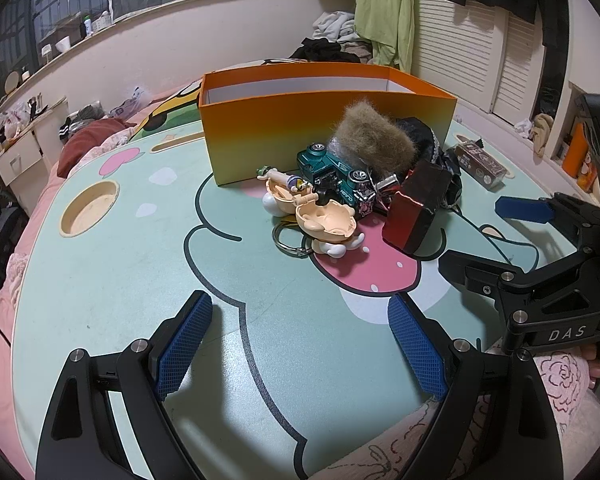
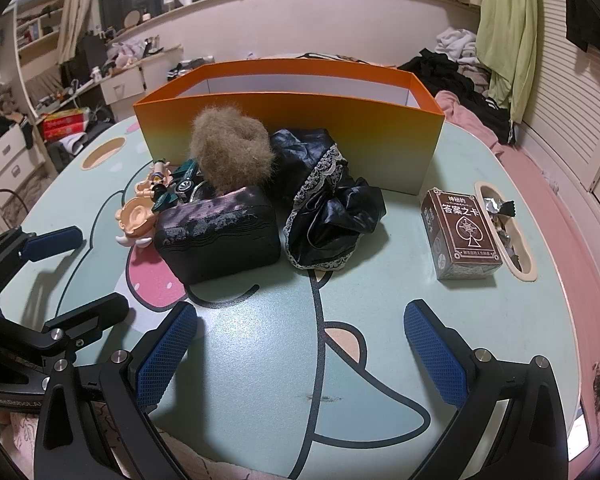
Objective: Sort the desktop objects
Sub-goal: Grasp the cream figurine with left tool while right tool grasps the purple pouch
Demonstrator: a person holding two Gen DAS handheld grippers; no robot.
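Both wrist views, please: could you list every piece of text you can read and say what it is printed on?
"DAS": on the right tongs, on their black frame.
"答案之卡": on the brown card box, above a spade sign; its smaller lines are too small to read.
Lettering on the green toy truck: blurred, unreadable.
Partly hidden label on the left tongs: unreadable.

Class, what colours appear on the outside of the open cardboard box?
The open cardboard box fades from orange at the top to yellow below; clearest in the right wrist view.

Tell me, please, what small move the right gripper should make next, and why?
Probably ease the right gripper forward to the brown card box. It stands alone on the table, clear of the pile, the jaws are open and empty, and the orange box waits behind.
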